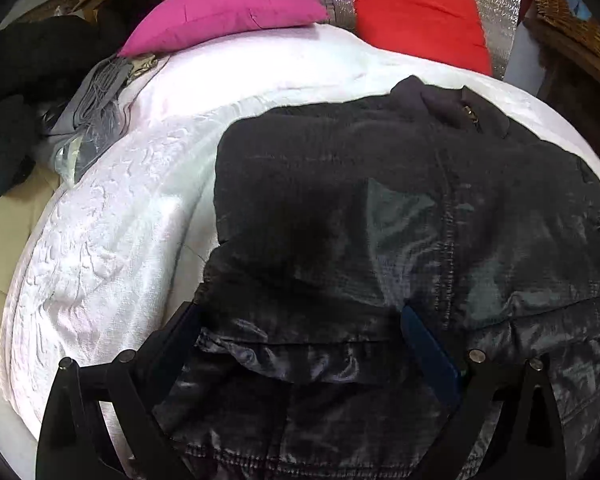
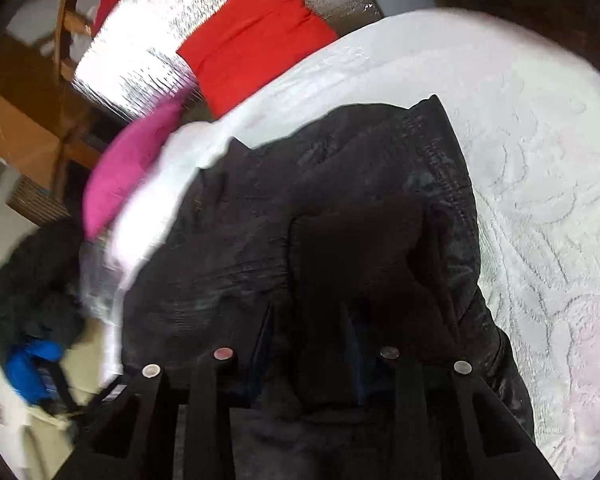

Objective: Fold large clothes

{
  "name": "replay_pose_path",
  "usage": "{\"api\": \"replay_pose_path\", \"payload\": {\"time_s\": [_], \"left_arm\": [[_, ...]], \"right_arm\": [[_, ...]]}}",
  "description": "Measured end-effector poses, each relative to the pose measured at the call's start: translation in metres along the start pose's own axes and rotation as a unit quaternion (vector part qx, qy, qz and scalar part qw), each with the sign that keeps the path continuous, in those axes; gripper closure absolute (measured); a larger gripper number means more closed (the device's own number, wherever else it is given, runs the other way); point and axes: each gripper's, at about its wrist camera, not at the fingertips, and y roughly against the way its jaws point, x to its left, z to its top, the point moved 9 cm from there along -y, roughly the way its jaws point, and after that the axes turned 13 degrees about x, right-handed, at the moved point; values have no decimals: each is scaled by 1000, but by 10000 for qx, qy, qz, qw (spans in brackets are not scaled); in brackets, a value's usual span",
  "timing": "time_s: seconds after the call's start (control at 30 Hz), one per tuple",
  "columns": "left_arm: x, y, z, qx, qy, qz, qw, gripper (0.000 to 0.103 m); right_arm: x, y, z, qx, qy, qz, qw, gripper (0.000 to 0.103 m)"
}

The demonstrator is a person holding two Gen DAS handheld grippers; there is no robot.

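Dark jacket: quilted cloth with a slight sheen, glossier along the lower hem. The white bedspread is matt, with a raised embossed pattern. Magenta cushion and red cushion, plain matt fabric. Behind them, a crinkled silvery sheet, probably foil.

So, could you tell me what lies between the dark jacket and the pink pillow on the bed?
Only bare white bedspread separates the dark jacket from the pink pillow; the left wrist view shows this most clearly.
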Motion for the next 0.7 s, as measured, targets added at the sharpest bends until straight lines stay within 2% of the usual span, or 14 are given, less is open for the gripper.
{"api": "replay_pose_path", "payload": {"time_s": [0.03,0.1,0.13,0.17,0.27,0.4,0.47,0.57,0.63,0.7], "left_arm": [[1,4,1,-61,-8,-56,10000,3],[8,12,6,-187,46,-72,9998,3],[14,15,9,-247,113,-29,9996,3],[22,18,11,-296,184,1,9994,3],[54,21,19,-369,538,90,9978,3],[97,5,26,-86,1121,-123,9936,3],[107,-6,28,113,1281,-439,9907,3],[103,-21,30,389,1446,-1270,9805,3],[93,-31,29,617,1450,-1741,9720,3],[91,-38,30,672,1505,-1767,9704,3]], "right_arm": [[-3,11,3,-106,-89,230,9996,65],[-15,29,14,-406,-214,227,9987,58],[-21,36,20,-527,-277,168,9981,30],[-33,44,27,-672,-409,38,9969,15],[-56,51,36,-776,-560,-9,9954,16],[-75,32,40,-349,-771,204,9962,16],[-76,24,44,-191,-719,276,9968,16],[-65,-2,43,162,-564,435,9973,16],[-57,-17,44,171,-326,188,9991,16],[-54,-16,41,170,-199,90,9996,19]]}}
